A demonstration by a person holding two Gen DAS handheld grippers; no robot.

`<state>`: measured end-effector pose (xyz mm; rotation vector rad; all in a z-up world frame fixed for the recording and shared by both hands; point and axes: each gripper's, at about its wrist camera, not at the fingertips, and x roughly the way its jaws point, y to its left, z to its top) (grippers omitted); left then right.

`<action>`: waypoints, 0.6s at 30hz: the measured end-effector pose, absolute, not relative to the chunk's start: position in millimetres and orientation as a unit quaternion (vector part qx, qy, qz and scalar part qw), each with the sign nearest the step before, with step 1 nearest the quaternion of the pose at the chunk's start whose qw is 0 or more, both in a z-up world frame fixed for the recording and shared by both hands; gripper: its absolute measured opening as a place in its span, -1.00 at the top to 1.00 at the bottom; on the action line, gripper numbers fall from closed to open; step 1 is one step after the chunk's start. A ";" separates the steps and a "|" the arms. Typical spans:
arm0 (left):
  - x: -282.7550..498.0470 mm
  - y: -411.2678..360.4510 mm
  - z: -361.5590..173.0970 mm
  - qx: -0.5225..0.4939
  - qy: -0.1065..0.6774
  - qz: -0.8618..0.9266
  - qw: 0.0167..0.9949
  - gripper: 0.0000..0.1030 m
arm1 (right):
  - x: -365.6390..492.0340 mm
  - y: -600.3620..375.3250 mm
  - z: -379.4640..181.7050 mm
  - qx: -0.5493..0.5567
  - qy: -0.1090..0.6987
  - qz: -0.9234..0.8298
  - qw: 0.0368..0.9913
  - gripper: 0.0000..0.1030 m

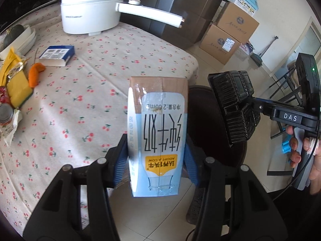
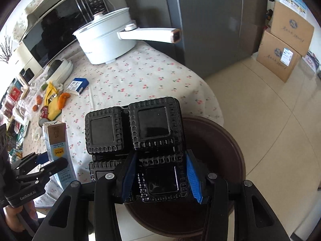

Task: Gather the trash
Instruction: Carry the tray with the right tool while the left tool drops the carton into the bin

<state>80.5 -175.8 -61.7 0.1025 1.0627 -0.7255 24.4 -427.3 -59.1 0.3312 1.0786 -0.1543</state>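
Both tongs are closed on trash. Your left tongs [image 1: 156,156] pinch a milk carton [image 1: 158,132] by its two narrow sides, near the lower half; your right tongs [image 2: 160,177] clamp one cell of a black plastic tray [image 2: 138,140]. You hold both just off the near corner of the table [image 1: 112,68], above a round dark brown bin [image 2: 216,150] on the floor.

The carton looks light and probably empty. Its walls are stiff enough to grip but would buckle under a hard squeeze, and the coated surface may slip. Holding across the narrow sides, as now, seems right.

The tray appears thin, light and springy, likely to crackle and flex. Its ribbed cell walls give the pads something to bite on.

Counted: one carton, and one tray with four cells showing. On the table are one white pot [image 1: 90,10], one blue and white box [image 1: 57,55], one piece of orange peel [image 1: 36,73], one yellow wrapper [image 1: 15,80] and one can [image 1: 6,113] at the left edge. Against the wall stand two brown cardboard boxes [image 2: 280,42], a smaller blue and white one on top.
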 end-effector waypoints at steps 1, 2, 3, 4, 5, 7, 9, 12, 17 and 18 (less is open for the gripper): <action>78.8 -183.3 -63.8 0.049 0.497 -0.344 0.795 -0.04 | 19.5 -434.9 -61.0 0.160 0.512 -0.080 0.840 0.06; 77.3 -190.3 -66.0 0.050 0.498 -0.350 0.792 -0.04 | 14.5 -442.5 -62.7 0.163 0.513 -0.087 0.838 0.05; 76.1 -197.1 -68.6 0.050 0.500 -0.355 0.788 -0.04 | 9.7 -449.9 -64.6 0.167 0.514 -0.092 0.837 0.05; 75.6 -204.3 -70.9 0.050 0.502 -0.360 0.785 -0.04 | 4.9 -456.9 -65.9 0.169 0.514 -0.098 0.835 0.05; 74.8 -210.6 -73.7 0.050 0.503 -0.364 0.782 -0.04 | 0.4 -463.2 -67.2 0.171 0.514 -0.103 0.834 0.05; 72.1 -221.7 -78.6 0.049 0.502 -0.372 0.780 -0.04 | -7.1 -474.3 -69.4 0.174 0.515 -0.112 0.832 0.05; 69.9 -230.3 -82.3 0.048 0.497 -0.379 0.779 -0.04 | -13.9 -483.6 -71.9 0.173 0.515 -0.119 0.831 0.05; 64.9 -240.4 -85.9 0.056 0.488 -0.392 0.778 -0.05 | -24.5 -493.5 -76.1 0.172 0.520 -0.127 0.827 0.05; 56.7 -249.0 -83.6 0.099 0.456 -0.371 0.803 -0.99 | -34.6 -505.9 -81.2 0.176 0.525 -0.136 0.821 0.05; 57.2 -248.6 -82.8 0.104 0.450 -0.364 0.809 -0.99 | -37.4 -508.4 -80.9 0.177 0.525 -0.137 0.821 0.05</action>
